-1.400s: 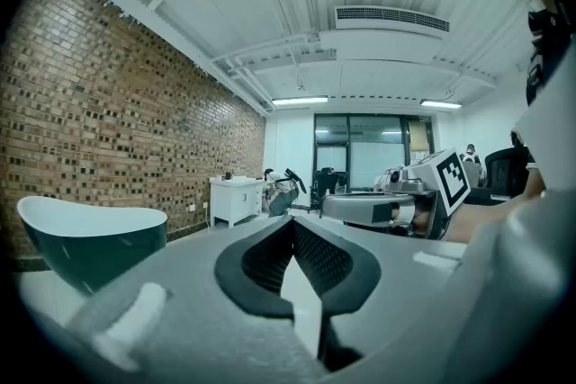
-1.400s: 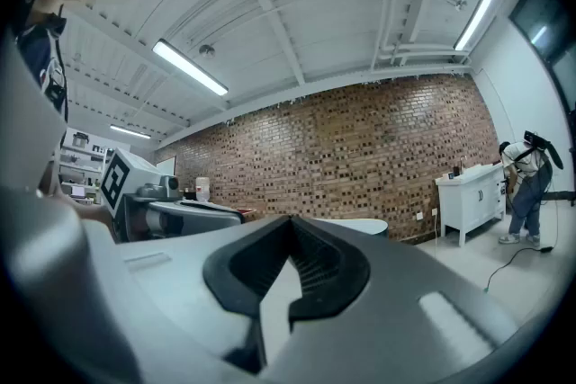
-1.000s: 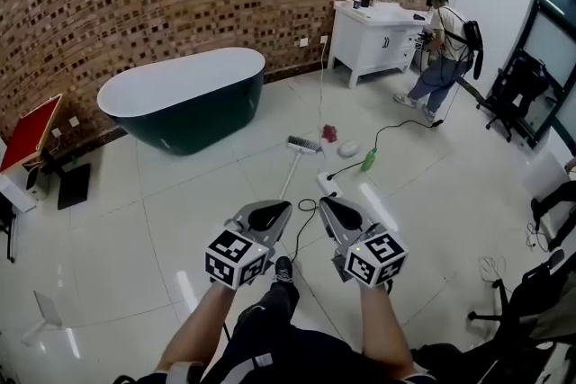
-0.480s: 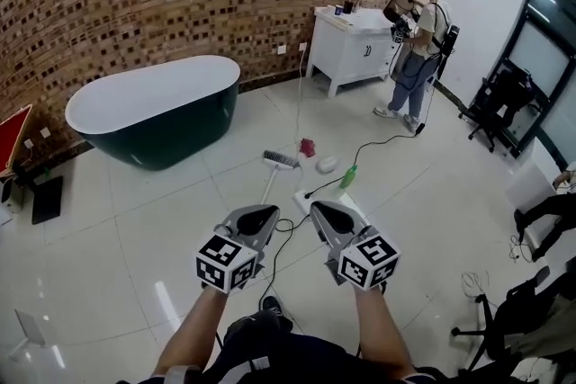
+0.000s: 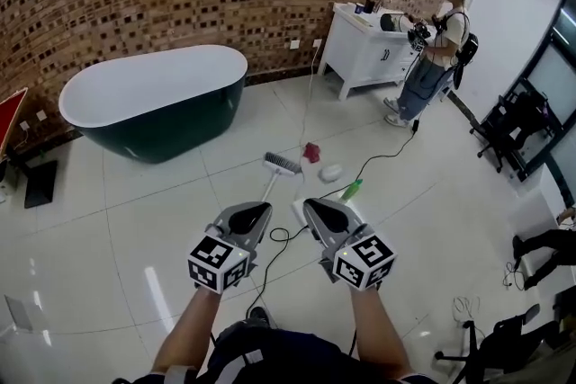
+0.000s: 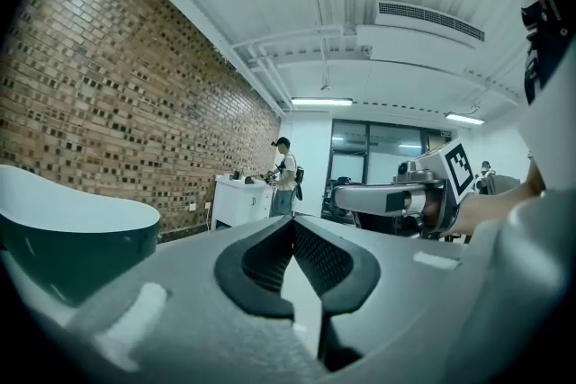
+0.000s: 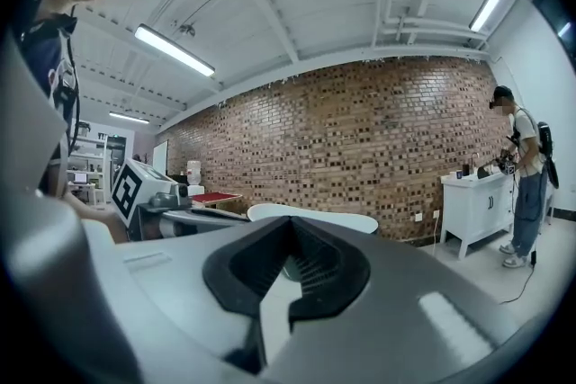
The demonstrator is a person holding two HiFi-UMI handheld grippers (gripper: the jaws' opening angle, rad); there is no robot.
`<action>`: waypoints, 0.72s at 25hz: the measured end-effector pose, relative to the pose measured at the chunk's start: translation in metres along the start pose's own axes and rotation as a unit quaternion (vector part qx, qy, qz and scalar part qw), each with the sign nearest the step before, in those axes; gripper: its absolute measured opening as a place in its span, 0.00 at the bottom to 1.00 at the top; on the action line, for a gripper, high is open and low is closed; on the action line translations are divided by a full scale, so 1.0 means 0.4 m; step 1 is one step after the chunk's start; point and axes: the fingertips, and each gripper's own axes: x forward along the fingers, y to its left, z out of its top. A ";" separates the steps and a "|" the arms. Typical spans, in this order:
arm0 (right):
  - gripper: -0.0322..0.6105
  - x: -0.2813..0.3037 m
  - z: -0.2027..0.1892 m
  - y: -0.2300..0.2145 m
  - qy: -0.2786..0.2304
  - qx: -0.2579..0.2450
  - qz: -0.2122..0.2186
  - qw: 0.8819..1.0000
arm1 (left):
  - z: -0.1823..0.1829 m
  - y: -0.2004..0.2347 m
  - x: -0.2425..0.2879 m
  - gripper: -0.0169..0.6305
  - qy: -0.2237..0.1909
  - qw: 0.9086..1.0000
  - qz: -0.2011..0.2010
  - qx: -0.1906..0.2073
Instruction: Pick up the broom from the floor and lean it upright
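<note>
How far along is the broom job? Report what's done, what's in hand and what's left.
Done: nothing yet. The broom lies flat on the floor, with its brush end pointing away from the person.
In hand: nothing. The left claw and right claw are both shut and empty, held level above the floor at the handle's near end.
Left: open a claw, grip the handle, lift the broom and lean it upright.

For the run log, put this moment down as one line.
stage: before pickup | broom: lying on floor, untouched | left gripper: shut, empty | right gripper: shut, empty
</note>
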 end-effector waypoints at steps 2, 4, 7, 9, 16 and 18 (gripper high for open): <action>0.05 0.022 -0.001 -0.019 0.000 0.001 0.006 1.000 | -0.007 0.020 0.016 0.03 0.004 1.000 0.007 -0.004; 0.05 0.043 -0.007 -0.035 0.003 0.002 0.014 1.000 | -0.015 0.037 0.026 0.03 0.008 1.000 0.016 -0.007; 0.05 0.085 -0.016 -0.049 0.011 0.002 0.038 0.999 | -0.023 0.073 0.038 0.03 0.011 0.999 0.038 -0.012; 0.05 0.121 -0.021 -0.059 0.017 -0.001 0.059 0.998 | -0.026 0.100 0.047 0.03 0.011 0.998 0.058 -0.013; 0.05 0.306 -0.035 -0.065 0.036 -0.016 0.159 0.986 | -0.048 0.248 0.023 0.03 0.012 0.986 0.162 -0.026; 0.05 0.351 -0.038 -0.062 0.040 -0.024 0.195 0.980 | -0.057 0.284 0.019 0.03 0.010 0.981 0.194 -0.028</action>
